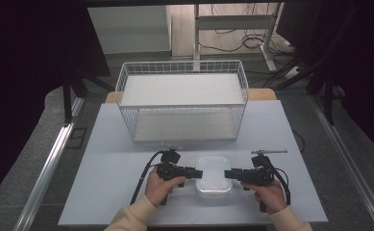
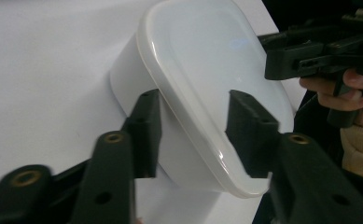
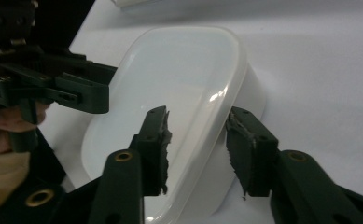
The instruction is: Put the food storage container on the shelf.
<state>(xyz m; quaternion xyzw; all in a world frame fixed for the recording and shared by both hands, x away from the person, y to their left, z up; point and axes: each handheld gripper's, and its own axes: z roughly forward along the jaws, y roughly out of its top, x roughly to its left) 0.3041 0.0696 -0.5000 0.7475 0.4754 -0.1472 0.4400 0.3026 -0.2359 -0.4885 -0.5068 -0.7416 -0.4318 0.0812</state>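
Two grippers flank a lidded white box on the table

The lid hides what the box holds. The left gripper and right gripper each straddle an edge of the box — jaws half-open, contact unclear. Beyond the box stands a wire basket, empty; behind that, dark floor and cables.

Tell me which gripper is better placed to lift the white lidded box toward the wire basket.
Neither alone, probably: the left gripper straddles the left rim of the white lidded box and the right gripper straddles its right rim, mirrored. The wire basket sits centred behind, so a two-handed lift looks best.
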